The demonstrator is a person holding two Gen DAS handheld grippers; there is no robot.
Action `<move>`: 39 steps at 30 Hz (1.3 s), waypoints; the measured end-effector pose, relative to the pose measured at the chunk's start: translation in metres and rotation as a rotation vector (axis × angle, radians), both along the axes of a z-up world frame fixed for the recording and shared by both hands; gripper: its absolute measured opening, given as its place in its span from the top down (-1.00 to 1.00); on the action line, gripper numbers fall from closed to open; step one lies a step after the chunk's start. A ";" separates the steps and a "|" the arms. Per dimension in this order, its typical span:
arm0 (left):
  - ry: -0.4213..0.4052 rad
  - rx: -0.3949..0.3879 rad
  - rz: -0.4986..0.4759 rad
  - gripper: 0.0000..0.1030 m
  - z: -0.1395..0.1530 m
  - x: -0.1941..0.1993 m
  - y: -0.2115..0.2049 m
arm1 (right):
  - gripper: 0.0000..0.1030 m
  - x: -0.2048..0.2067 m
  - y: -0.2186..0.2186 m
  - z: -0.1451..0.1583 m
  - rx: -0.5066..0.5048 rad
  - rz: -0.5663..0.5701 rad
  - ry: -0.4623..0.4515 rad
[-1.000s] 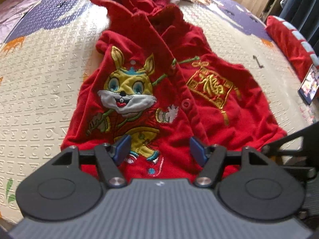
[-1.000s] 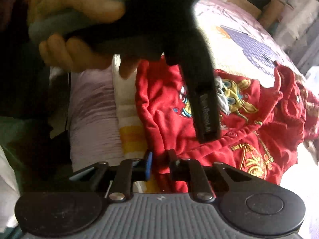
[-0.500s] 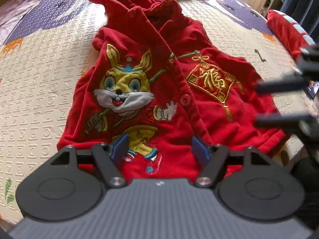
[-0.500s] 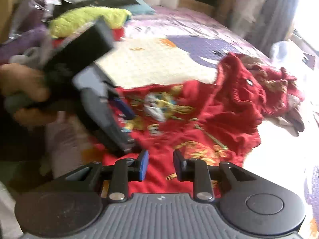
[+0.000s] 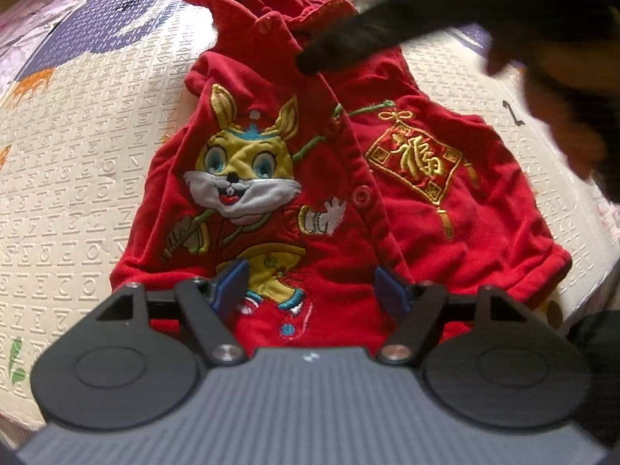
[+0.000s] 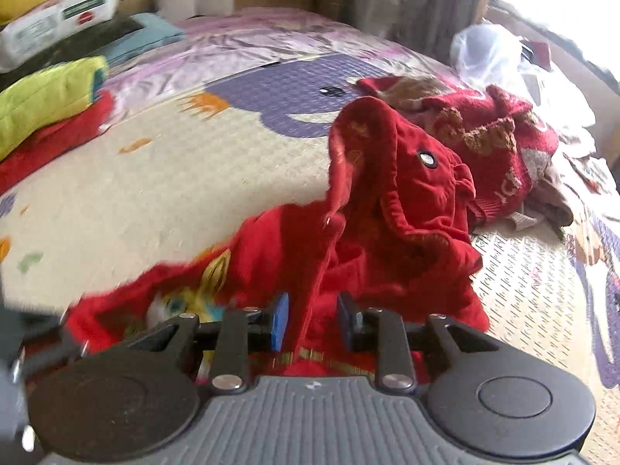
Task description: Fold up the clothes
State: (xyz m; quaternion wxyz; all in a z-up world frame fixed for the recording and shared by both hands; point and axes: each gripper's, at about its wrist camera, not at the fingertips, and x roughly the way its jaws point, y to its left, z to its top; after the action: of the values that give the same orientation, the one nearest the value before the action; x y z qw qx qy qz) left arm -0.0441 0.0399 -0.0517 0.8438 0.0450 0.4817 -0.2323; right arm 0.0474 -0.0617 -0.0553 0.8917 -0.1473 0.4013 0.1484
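A red hooded baby jacket (image 5: 503, 178) lies front up on the cream play mat (image 5: 77, 178), with a rabbit embroidery (image 5: 240, 178) on one front panel and a gold emblem (image 5: 418, 162) on the other. My left gripper (image 5: 312, 286) hovers open over the bottom hem, nothing between its pads. In the left wrist view one dark, blurred finger (image 5: 348, 42) of the right gripper reaches in over the collar, a hand (image 5: 562, 116) behind it. The right gripper (image 6: 312, 319) stands narrowly open above the jacket (image 6: 387, 240) near its crumpled hood (image 6: 407, 170); the front placket shows in the gap, not pinched.
A second red knitted garment (image 6: 496, 143) lies bunched behind the hood. A folded stack of green and red clothes (image 6: 50, 93) sits at the far left, a tissue pack (image 6: 58, 19) behind it. A clear plastic bag (image 6: 484, 50) lies at the back right.
The right gripper let go of the jacket's lower corner, opened a little and swung up along the jacket to the collar and hood. The left gripper stayed over the hem, its jaws slightly wider.
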 end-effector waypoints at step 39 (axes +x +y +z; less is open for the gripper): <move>-0.116 -0.099 0.104 -0.64 0.053 -0.002 0.055 | 0.60 0.022 -0.027 -0.070 0.059 -0.191 -0.072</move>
State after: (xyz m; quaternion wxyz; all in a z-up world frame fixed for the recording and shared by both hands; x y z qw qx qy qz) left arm -0.0456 0.0948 0.0011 0.8825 -0.0083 0.4215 -0.2086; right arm 0.0690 -0.0892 -0.1249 0.9196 -0.0875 0.3768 0.0690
